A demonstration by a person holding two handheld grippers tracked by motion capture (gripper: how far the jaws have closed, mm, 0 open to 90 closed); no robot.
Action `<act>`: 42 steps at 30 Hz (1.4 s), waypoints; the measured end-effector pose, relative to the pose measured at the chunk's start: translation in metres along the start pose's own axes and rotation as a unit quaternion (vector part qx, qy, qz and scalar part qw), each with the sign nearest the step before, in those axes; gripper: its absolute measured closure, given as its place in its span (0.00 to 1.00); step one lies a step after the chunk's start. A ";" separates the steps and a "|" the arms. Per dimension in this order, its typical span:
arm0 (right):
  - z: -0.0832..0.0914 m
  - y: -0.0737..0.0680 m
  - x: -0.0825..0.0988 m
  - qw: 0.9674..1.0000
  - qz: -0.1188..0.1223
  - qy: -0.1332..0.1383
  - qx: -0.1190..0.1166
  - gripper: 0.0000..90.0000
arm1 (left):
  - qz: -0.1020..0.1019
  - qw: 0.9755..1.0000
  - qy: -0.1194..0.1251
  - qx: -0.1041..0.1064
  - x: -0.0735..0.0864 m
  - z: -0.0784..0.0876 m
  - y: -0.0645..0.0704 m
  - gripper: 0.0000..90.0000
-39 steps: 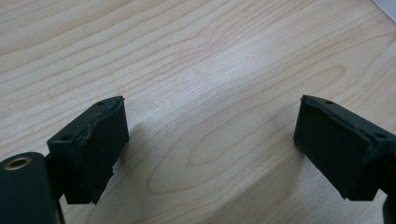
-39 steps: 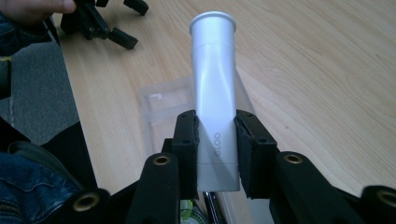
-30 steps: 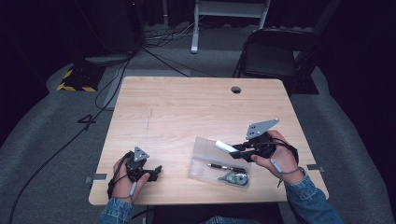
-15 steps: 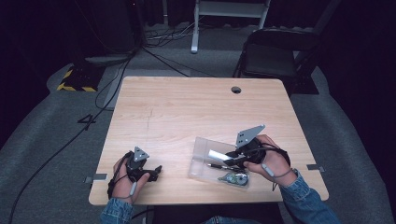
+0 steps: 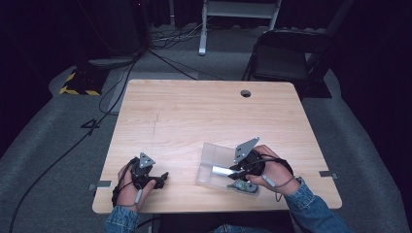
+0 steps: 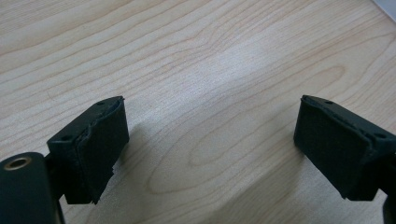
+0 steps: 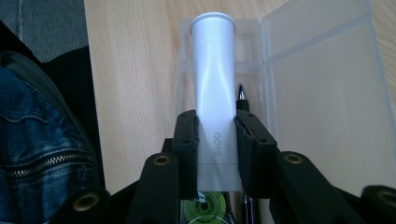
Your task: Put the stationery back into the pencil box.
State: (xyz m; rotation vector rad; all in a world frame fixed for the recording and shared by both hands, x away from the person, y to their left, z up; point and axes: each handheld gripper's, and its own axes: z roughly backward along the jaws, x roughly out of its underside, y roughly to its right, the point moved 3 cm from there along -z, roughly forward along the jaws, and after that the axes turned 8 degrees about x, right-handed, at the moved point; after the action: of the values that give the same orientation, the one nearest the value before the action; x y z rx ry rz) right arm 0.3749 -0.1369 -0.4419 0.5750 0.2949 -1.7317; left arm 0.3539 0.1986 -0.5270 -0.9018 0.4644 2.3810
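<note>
My right gripper (image 7: 215, 149) is shut on a white glue stick (image 7: 212, 84) marked GLOO, which juts out past the pads. It hangs over an open clear plastic box (image 7: 322, 93) holding a pen (image 7: 241, 95) and a green tape roll (image 7: 203, 207). From above, the right gripper (image 5: 232, 171) holds the glue stick (image 5: 221, 170) low over the box (image 5: 214, 155) near the table's front edge. My left gripper (image 5: 163, 177) rests on the table at the front left. Its jaws (image 6: 210, 140) stand open over bare wood.
The wooden table (image 5: 204, 116) has a cable hole (image 5: 246, 93) near its far edge. A dark chair (image 5: 286, 58) stands behind the table at the right. Cables (image 5: 116, 87) lie on the grey floor to the left. A denim-clad leg (image 7: 42, 140) is close beside the box.
The right gripper has sunk and come toward the near edge with the glue stick, now low over the box. The left gripper has stayed put.
</note>
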 end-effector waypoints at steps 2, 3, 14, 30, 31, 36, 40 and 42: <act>-0.004 -0.001 0.000 1.000 0.005 -0.007 0.000 0.80 | 0.000 1.000 0.000 0.000 0.000 0.000 0.000 0.12; -0.005 -0.001 0.001 1.000 0.010 -0.009 -0.002 0.80 | 0.001 1.000 -0.001 0.001 0.000 0.000 0.000 0.12; -0.021 -0.003 0.004 0.999 0.033 -0.039 -0.004 0.79 | 0.002 1.000 0.000 0.002 0.000 0.000 0.000 0.12; -0.038 -0.003 0.007 0.997 0.037 -0.060 -0.014 0.79 | -0.001 1.000 0.000 0.000 0.001 0.000 0.001 0.12; -0.038 -0.002 0.008 0.998 0.031 -0.058 -0.016 0.79 | -0.001 1.000 0.000 0.000 0.001 0.001 0.001 0.12; -0.041 0.003 0.010 0.998 0.027 -0.052 -0.012 0.79 | -0.001 1.000 0.000 0.001 0.001 0.001 0.001 0.12; -0.043 0.004 0.010 0.998 0.030 -0.050 -0.015 0.79 | -0.001 1.000 0.000 0.001 0.001 0.001 0.001 0.12; -0.043 0.004 0.010 0.998 0.031 -0.048 -0.017 0.79 | -0.001 1.000 0.000 0.001 0.001 0.001 0.001 0.12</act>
State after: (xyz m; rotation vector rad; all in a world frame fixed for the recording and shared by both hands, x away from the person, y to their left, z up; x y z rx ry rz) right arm 0.3868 -0.1252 -0.4833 0.4704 0.2363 -1.6863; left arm 0.3525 0.1985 -0.5270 -0.9006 0.4647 2.3788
